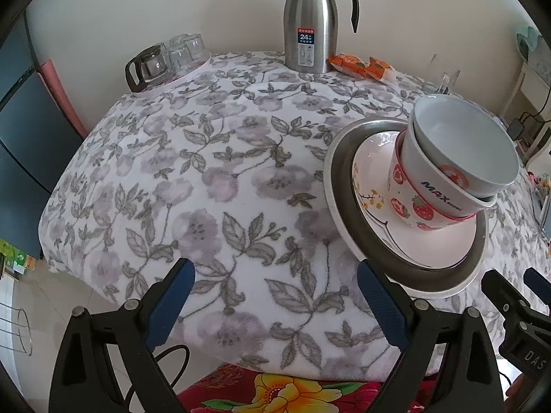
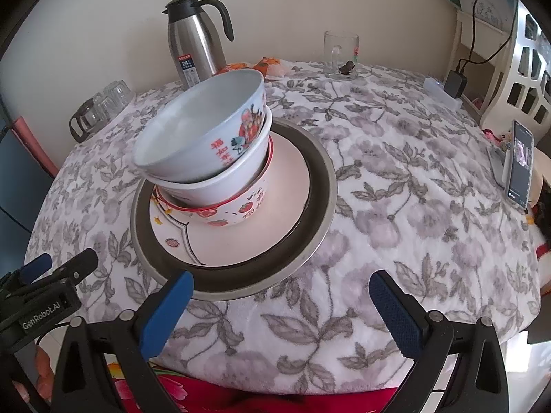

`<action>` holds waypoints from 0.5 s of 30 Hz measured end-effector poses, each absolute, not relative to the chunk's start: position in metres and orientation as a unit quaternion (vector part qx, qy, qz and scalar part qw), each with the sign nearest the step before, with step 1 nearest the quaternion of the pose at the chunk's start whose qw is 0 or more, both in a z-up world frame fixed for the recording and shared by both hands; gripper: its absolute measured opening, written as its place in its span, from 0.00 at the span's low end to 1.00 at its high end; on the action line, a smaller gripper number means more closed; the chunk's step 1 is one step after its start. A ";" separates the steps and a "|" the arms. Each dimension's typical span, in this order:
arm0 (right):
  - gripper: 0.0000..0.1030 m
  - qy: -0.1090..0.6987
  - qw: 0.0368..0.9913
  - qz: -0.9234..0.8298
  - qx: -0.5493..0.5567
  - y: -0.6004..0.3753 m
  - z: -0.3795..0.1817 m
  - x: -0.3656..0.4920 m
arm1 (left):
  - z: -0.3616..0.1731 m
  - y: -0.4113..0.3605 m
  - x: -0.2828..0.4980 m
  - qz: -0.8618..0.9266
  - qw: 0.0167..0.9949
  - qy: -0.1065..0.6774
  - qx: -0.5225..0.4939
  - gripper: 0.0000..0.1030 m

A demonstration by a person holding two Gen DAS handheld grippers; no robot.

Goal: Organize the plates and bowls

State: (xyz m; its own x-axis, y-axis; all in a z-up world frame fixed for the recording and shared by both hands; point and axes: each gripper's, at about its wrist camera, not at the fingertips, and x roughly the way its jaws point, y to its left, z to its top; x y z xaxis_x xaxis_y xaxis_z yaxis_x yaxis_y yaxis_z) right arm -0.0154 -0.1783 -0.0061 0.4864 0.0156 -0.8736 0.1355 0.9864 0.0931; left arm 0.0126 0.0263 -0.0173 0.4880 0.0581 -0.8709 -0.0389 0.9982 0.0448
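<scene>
I have both claws spread wide and empty over the near edge of the round worktop, which is draped in a white cloth printed with grey and lilac flowers. My left claw holds nothing between its blue-padded fingers; the stack of dishes sits ahead and to its right. My right claw is likewise apart and gripping nothing, with the stack just ahead and slightly left of it.

The stack itself: a wide steel-rimmed dark plate at the bottom, a pale pink plate with a painted blossom branch lying in it, then a white bowl with red strawberries, a plain white bowl nested inside that, and on top a white bowl with red lettering and cartoon figures (it leans noticeably toward the left claw's side).

Far beyond the left claw stands a stainless steel vacuum jug with a black lid and handle, an orange snack packet just to its right, and upturned clear glasses off to the left. Far ahead of the right claw is a clear glass mug.
</scene>
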 end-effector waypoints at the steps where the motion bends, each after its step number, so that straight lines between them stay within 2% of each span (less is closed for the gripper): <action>1: 1.00 0.505 0.859 -0.036 0.075 -0.178 -0.006 -0.015 | -0.017 0.026 0.012 0.029 0.863 0.505 0.011 0.93; 15: 1.00 0.503 0.860 -0.040 0.078 -0.180 -0.005 -0.016 | -0.018 0.027 0.012 0.036 0.862 0.506 0.015 0.93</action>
State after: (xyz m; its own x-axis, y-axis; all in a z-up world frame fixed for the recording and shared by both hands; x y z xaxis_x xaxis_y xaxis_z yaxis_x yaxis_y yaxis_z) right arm -0.0159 -0.1801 -0.0052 0.4901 0.0104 -0.8716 0.1474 0.9845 0.0946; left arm 0.0122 0.0271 -0.0184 0.4856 0.0761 -0.8709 -0.0463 0.9970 0.0614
